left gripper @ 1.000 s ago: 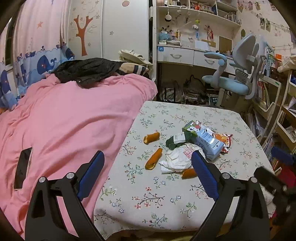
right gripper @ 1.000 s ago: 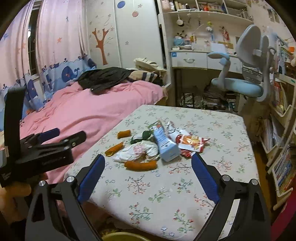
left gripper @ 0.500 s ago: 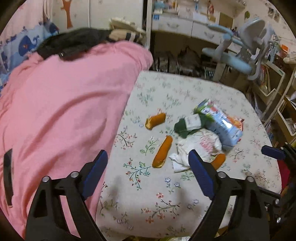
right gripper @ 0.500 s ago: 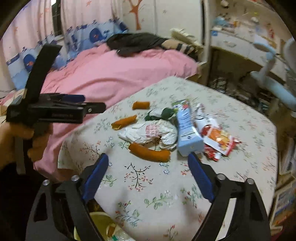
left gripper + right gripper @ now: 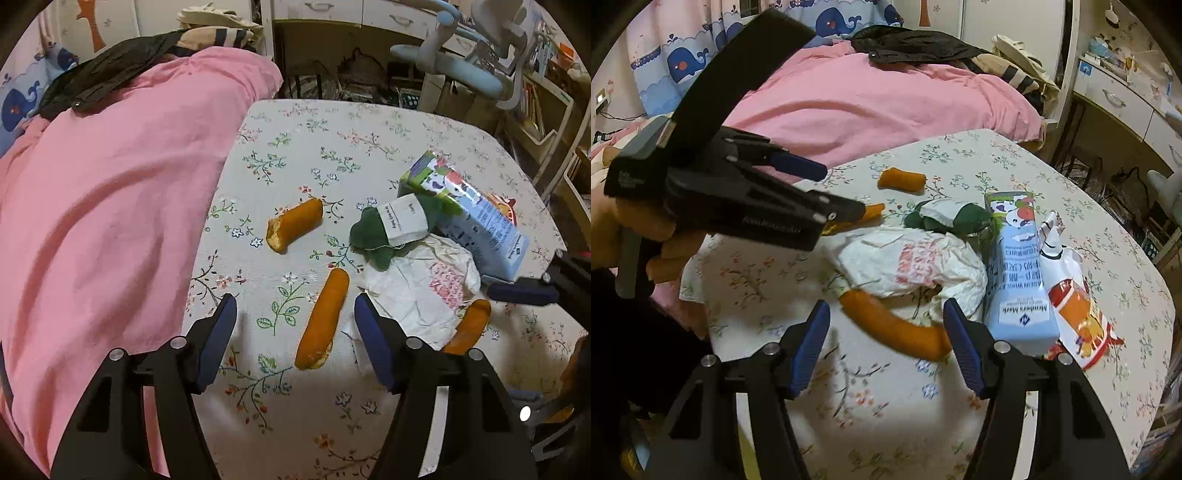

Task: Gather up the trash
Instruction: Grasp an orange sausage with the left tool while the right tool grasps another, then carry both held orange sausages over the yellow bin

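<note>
both our grippers hang spread wide over the trash on the floral tablecloth point(image 5: 295, 147).

our left gripper point(image 5: 295, 326) is empty, with a long orange bread stick point(image 5: 323, 317) lying between its blue fingers on the cloth. our right gripper point(image 5: 886, 332), also empty, frames a curved orange stick point(image 5: 894, 325) that runs up against its right finger, just beside the crumpled white wrapper point(image 5: 912, 262). the milk carton point(image 5: 1019, 273) and a red snack packet point(image 5: 1078, 310) lie to the right.

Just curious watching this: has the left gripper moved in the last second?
Yes. The left gripper has come forward and down toward the table, now open around the long bread stick.
</note>
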The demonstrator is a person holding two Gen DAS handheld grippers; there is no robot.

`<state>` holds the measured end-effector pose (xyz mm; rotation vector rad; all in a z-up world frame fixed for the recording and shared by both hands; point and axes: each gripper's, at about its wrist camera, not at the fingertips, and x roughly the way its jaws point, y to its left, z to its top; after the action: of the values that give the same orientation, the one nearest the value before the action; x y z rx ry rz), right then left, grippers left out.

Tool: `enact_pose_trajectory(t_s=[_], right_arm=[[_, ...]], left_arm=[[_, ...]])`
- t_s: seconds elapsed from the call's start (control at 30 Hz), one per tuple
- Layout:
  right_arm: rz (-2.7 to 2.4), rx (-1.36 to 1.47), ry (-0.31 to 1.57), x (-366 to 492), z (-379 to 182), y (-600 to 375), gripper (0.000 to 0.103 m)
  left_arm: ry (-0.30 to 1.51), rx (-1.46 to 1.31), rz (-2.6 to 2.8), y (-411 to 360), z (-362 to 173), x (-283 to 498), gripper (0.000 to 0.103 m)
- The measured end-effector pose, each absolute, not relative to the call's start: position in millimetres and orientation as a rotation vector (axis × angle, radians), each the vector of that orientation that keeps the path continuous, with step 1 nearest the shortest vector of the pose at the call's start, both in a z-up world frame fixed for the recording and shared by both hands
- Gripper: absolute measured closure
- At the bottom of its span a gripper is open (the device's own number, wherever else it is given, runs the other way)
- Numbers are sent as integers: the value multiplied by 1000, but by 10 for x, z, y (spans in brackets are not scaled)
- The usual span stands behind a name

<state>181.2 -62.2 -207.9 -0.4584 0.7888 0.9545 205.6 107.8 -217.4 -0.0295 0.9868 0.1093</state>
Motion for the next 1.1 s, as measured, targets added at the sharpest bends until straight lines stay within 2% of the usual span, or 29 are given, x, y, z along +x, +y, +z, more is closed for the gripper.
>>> enact_pose_trajectory(t_s=[0.23, 0.27, 0.33, 0.37, 0.4, 0.5, 0.83, 1.1], right_arm=[[986, -523, 834, 1851, -2202, -495, 48], [980, -548, 845, 1843, -2241, -474, 51], [980, -534, 864, 1861, -2236, -490, 59], [972, -528, 875, 1877, -2225, -500, 71], [960, -530, 881, 1883, -2216, -514, 75], [928, -510, 898, 1891, -2198, -601, 84], [860, -354, 918, 1836, -2045, -986, 85], [807, -266, 1008, 1909, -2186, -1160, 81]], left_arm=[[1049, -44, 70, 1062, -2309, 2161, 61], [1049, -37, 70, 1046, -2318, 2160, 62], [1049, -23, 69, 1035, -2321, 2161, 72], [1051, -35, 69, 1052, -2315, 2158, 81], [1054, -58, 67, 1080, -2307, 2148, 88], [1045, -91, 79, 1146, -2269, 2107, 89], [970, -113, 92, 1136, -2058, 1872, 89], [953, -118, 85, 1113, -2002, 1719, 89]])
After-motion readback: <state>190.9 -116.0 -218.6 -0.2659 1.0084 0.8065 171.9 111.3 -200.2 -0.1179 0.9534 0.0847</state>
